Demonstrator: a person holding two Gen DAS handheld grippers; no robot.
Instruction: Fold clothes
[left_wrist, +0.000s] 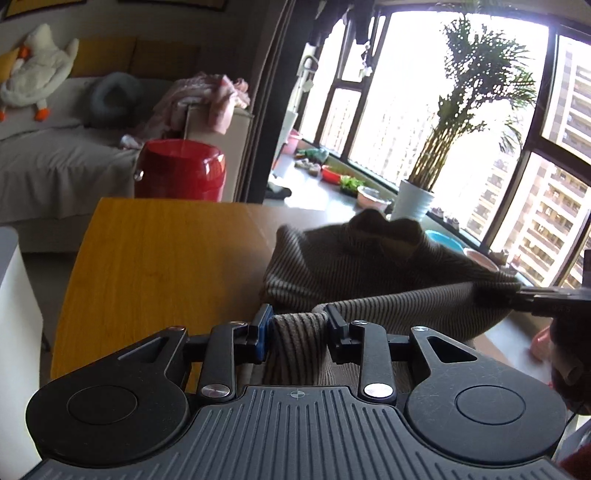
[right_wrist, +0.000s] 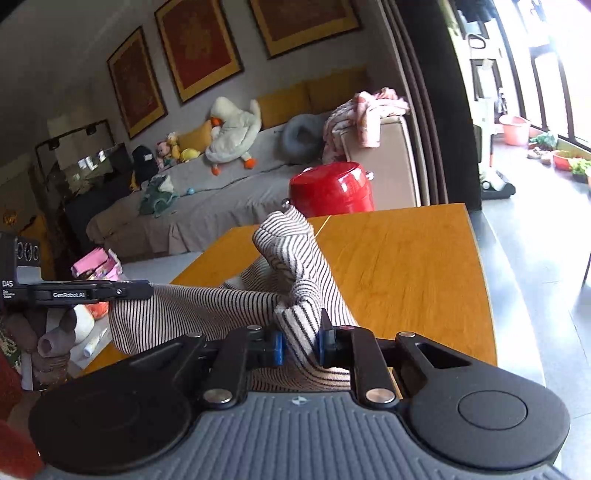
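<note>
A striped knit garment (left_wrist: 369, 266) hangs in the air over the wooden table (left_wrist: 159, 258), stretched between both grippers. My left gripper (left_wrist: 299, 325) is shut on one bunched edge of it. In the left wrist view the right gripper (left_wrist: 532, 297) comes in from the right edge, clamped on the far end. In the right wrist view my right gripper (right_wrist: 299, 345) is shut on a fold of the striped garment (right_wrist: 207, 310). There the left gripper (right_wrist: 110, 291) holds the other end at the left, and a gloved hand (right_wrist: 48, 343) grips its handle. The rest of the cloth bunches upward in the middle.
The wooden table (right_wrist: 406, 277) extends ahead. A red bucket (left_wrist: 181, 170) stands beyond its far edge, beside a grey sofa (right_wrist: 207, 199) with a plush duck (right_wrist: 232, 133) and pink clothes (right_wrist: 365, 110). A potted plant (left_wrist: 417, 199) stands by the windows.
</note>
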